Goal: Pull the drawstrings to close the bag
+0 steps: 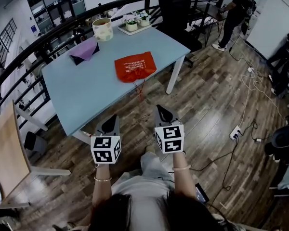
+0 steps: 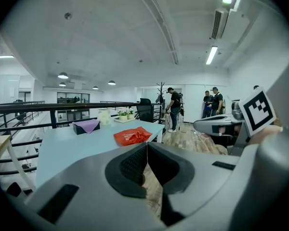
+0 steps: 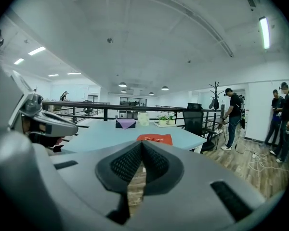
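A red drawstring bag [image 1: 135, 67] lies flat on the light blue table [image 1: 72, 95], close to its near edge. Its thin red drawstrings [image 1: 140, 86] hang over that edge. Both grippers are held off the table, above the wooden floor, well short of the bag. My left gripper [image 1: 112, 117] is shut with nothing between its jaws, and so is my right gripper [image 1: 160, 109]. In the left gripper view the bag [image 2: 132, 136] lies beyond the closed fingertips of the left gripper [image 2: 147, 146]. In the right gripper view the bag [image 3: 155, 138] lies ahead of the right gripper [image 3: 141, 143].
On the table's far side sit a purple cloth on a dark box [image 1: 85, 51], a pale pot [image 1: 103, 29] and a tray of small plants [image 1: 135, 25]. A black office chair [image 1: 176, 8] stands behind the table, near a standing person [image 1: 236, 13]. Cables [image 1: 250, 81] trail over the floor at the right.
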Available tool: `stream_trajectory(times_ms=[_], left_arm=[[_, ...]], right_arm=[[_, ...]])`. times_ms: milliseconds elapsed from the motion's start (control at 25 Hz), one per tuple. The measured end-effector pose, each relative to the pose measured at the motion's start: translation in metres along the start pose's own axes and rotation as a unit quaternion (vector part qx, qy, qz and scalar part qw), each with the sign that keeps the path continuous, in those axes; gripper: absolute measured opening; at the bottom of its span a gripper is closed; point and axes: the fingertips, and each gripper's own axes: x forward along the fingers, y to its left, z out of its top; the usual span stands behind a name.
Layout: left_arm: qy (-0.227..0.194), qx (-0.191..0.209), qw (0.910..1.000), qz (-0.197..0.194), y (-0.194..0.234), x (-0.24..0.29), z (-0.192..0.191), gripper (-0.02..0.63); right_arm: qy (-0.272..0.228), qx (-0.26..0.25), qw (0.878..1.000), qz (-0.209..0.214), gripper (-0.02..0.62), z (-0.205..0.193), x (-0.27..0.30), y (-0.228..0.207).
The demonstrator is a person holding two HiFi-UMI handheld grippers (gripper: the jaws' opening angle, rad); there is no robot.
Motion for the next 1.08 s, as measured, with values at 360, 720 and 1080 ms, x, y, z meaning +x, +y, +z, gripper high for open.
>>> stream_trajectory(times_ms=[360,720,1080], left_arm=[[-0.011,0.003,0.9999,0.0,-0.007,-0.017,-0.002,0.02],[-0.019,0.002,0.9998,-0.008,-0.014,-0.015,0.001,0.02],[-0.017,0.0,0.9998,-0.01,-0.013,0.005,0.013,0.02]], right_arm=[[-0.013,0.003,1.0,-0.007,0.026,0.001,-0.021,0.006],[-0.015,0.009,1.0,-0.007,0.026,0.002,-0.026,0.004],[-0.012,0.021,1.0,0.002,0.026,0.011,-0.011,-0.003]])
